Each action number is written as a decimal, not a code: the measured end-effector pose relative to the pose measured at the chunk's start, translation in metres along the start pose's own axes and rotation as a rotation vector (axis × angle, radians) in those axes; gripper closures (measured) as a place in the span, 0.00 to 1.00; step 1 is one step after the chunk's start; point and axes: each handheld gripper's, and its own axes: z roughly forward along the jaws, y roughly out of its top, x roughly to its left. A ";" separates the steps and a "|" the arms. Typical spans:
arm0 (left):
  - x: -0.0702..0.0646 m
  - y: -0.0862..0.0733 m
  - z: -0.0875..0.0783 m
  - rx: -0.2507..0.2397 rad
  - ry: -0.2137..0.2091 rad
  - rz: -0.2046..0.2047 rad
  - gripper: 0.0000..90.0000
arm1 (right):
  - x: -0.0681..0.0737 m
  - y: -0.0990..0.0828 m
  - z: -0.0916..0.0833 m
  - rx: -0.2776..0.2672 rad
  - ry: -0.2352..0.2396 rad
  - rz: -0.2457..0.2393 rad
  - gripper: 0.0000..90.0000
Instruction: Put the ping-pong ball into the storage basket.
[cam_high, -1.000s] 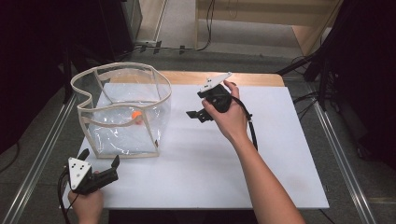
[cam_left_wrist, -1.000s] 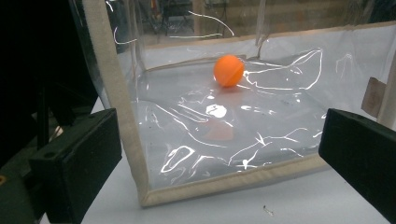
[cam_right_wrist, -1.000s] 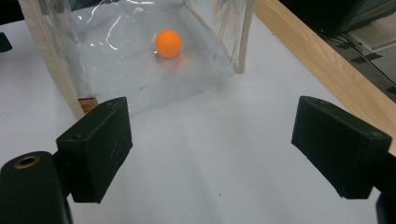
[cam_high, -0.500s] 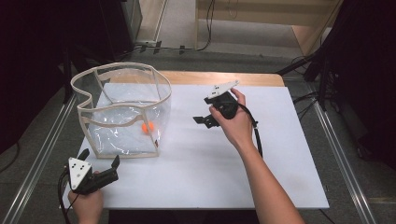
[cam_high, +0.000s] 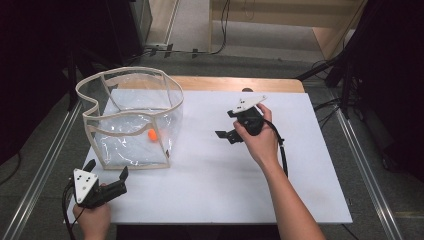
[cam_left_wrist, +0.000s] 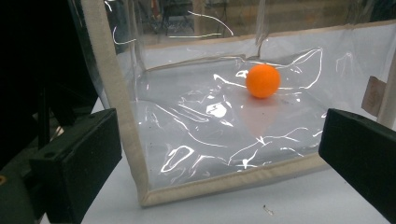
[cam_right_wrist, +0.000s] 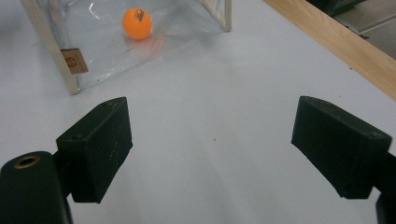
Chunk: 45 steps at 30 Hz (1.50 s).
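Observation:
A clear plastic bag with beige trim (cam_high: 131, 71) stands open at the table's left. An orange ball (cam_high: 152, 134) lies on its floor near the right front wall. My left gripper (cam_high: 107, 168) is open near the table's front left corner, just short of the bag. In the left gripper view the ball (cam_left_wrist: 263, 80) shows through the bag's front wall (cam_left_wrist: 224, 179), with the jaws wide apart and nothing between them. My right gripper (cam_high: 225, 124) hovers open right of the bag, pointing at it. In the right gripper view the ball (cam_right_wrist: 137, 23) sits far ahead inside the bag (cam_right_wrist: 46, 42).
A white sheet (cam_high: 210, 190) covers the table, with a wooden strip (cam_high: 240, 83) along the far edge. Metal rails (cam_high: 360, 165) run down both sides. A small brown tag (cam_right_wrist: 74, 61) hangs on the bag's corner. Cables trail on the floor beyond the table.
The ball has dropped and rolled to the bag's right front. My right gripper has drawn away from the bag, to the right and nearer the person. The left gripper has stayed put.

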 end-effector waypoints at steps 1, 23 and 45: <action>0.000 0.000 0.000 0.000 0.000 0.000 0.00 | 0.000 -0.002 0.000 -0.004 -0.007 0.000 0.12; -0.001 0.000 0.000 0.002 0.001 0.004 0.00 | -0.005 -0.050 -0.022 -0.024 -0.048 0.066 0.12; -0.001 0.000 0.000 0.003 -0.001 0.009 0.00 | -0.003 -0.084 -0.044 -0.057 -0.089 0.106 0.12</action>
